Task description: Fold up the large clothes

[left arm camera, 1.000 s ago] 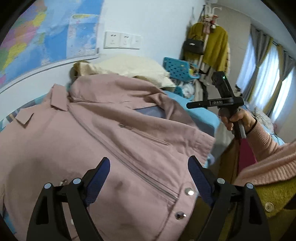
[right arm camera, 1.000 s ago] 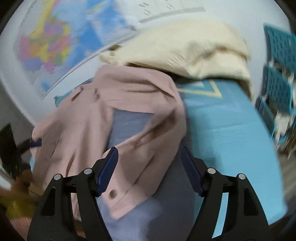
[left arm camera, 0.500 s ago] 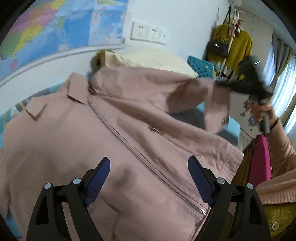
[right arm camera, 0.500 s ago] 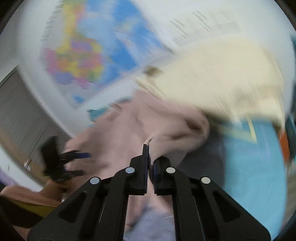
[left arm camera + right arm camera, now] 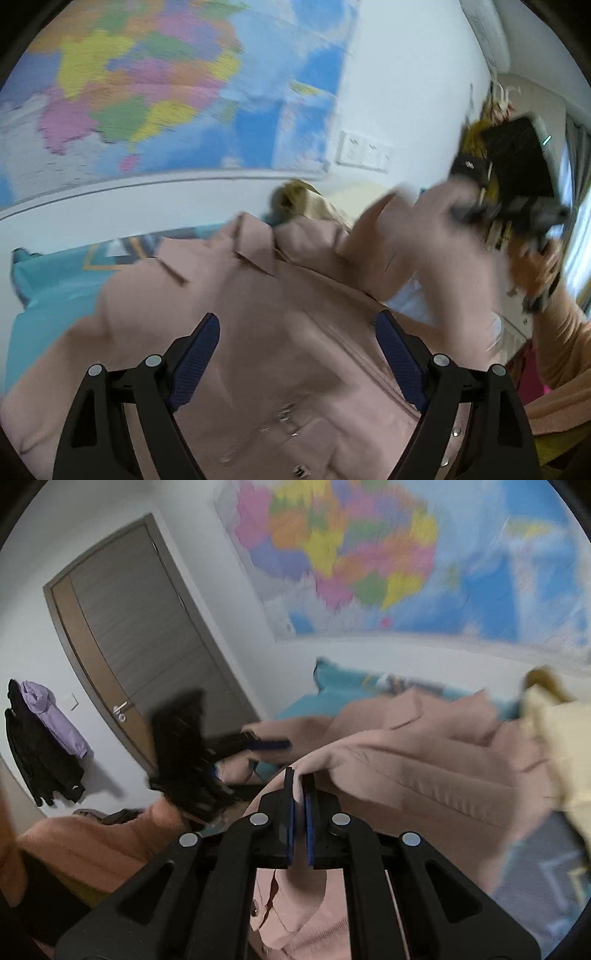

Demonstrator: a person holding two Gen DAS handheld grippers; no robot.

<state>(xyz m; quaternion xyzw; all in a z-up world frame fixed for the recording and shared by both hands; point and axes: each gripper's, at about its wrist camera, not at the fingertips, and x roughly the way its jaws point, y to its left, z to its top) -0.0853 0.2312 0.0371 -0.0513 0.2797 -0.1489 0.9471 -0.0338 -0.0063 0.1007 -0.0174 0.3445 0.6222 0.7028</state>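
Note:
A large pink jacket (image 5: 295, 302) lies spread, front up, on a teal bed sheet (image 5: 55, 280). My left gripper (image 5: 297, 350) hovers open just above its zipped front, with nothing between its blue pads. My right gripper (image 5: 299, 779) is shut on the edge of the jacket's sleeve (image 5: 406, 760) and holds it raised over the garment. In the left wrist view that raised sleeve (image 5: 417, 236) hangs from the right gripper (image 5: 461, 210) at the upper right. The left gripper (image 5: 271, 749) shows blurred at the left of the right wrist view.
A cream pillow or quilt (image 5: 354, 195) lies at the head of the bed against a wall with a map (image 5: 166, 92) and sockets (image 5: 364, 151). A grey door (image 5: 147, 646) and hanging clothes (image 5: 44, 738) are to the left. A person's pink sleeve (image 5: 565, 354) is at right.
The right gripper closed on the sleeve, then lifted it and carried it across over the jacket. The left gripper stayed open and rose, its view tilting up towards the map.

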